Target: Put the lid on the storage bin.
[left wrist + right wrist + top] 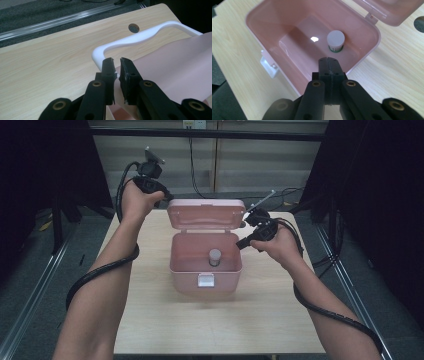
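Light wood table (150, 320) in a dark curtained room; pink box (205, 265) sits mid-table, small white-capped jar (335, 40) upright on its floor near one wall. Left gripper (117, 61) clamps the edge of the raised lid (206, 215) just below the white handle (140, 37), likely propping it open. Right gripper (329, 63) hangs over the box rim, jaws clenched on nothing, so the jar looks already dropped off.

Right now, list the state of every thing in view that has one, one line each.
Pink box: upright on the table, open.
Lid: raised, tilted back.
White handle: attached to the lid, behind it.
White latch: undone, on the front wall.
Small jar: upright inside the box, cap on.
Left gripper: nearly closed on the lid's edge.
Right gripper: shut, empty, above the box.
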The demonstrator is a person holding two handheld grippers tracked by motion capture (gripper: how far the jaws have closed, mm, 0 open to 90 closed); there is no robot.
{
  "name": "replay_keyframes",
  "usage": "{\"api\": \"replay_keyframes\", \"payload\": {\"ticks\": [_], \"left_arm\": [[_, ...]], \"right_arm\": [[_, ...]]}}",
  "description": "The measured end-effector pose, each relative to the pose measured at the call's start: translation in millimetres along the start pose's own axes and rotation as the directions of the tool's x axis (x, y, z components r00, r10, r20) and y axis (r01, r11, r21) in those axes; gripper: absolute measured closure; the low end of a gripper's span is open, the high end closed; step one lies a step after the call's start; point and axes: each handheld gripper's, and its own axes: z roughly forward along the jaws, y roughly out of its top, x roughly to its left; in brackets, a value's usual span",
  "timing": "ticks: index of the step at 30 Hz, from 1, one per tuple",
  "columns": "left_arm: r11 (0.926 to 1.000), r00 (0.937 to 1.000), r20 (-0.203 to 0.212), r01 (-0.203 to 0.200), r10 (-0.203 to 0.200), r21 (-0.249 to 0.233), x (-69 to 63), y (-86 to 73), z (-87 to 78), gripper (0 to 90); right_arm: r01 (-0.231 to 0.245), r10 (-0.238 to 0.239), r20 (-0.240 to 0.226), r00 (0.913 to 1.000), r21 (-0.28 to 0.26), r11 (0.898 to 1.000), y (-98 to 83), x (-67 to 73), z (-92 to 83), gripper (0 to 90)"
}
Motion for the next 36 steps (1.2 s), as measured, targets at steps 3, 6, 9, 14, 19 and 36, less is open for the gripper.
{"api": "replay_keyframes", "payload": {"ticks": [3, 6, 9, 14, 19, 36], "left_arm": [[1.0, 1.0, 0.003, 0.006, -0.006, -0.001, -0.5, -3.2, 0.2, 81.7], [1.0, 1.0, 0.005, 0.005, -0.005, 0.002, -1.4, -5.5, 0.1, 81.7], [0.9999, 1.0, 0.008, -0.002, 0.001, 0.011, -2.3, -7.2, 0.3, 82.0], [0.9996, 0.9998, 0.019, 0.006, -0.007, 0.027, -3.0, -11.4, 2.3, 82.4], [0.9994, 0.9997, 0.023, 0.011, -0.011, 0.033, -1.4, -16.1, 3.7, 82.5], [0.9983, 0.9995, 0.03, 0.004, -0.006, 0.058, -3.8, -31.9, 8.8, 83.8]], "right_arm": [[-0.002, 0.002, -0.004, 1.0, -0.015, 1.0, 1.9, -0.1, -5.5, 90.0], [0.002, -0.002, -0.004, 1.0, -0.021, 1.0, 2.2, 0.1, -7.7, 90.0], [-0.001, 0.001, -0.002, 1.0, -0.019, 1.0, 2.2, 0.0, -7.4, 90.0], [-0.003, 0.003, 0.001, 1.0, -0.026, 1.0, 3.7, 0.6, -8.2, 90.0], [0.004, -0.004, 0.003, 1.0, -0.035, 0.999, 5.2, 2.0, -10.2, 90.0], [0.037, -0.037, -0.006, 0.9993, -0.046, 0.998, -4.7, 6.1, -7.7, 90.0]]}}
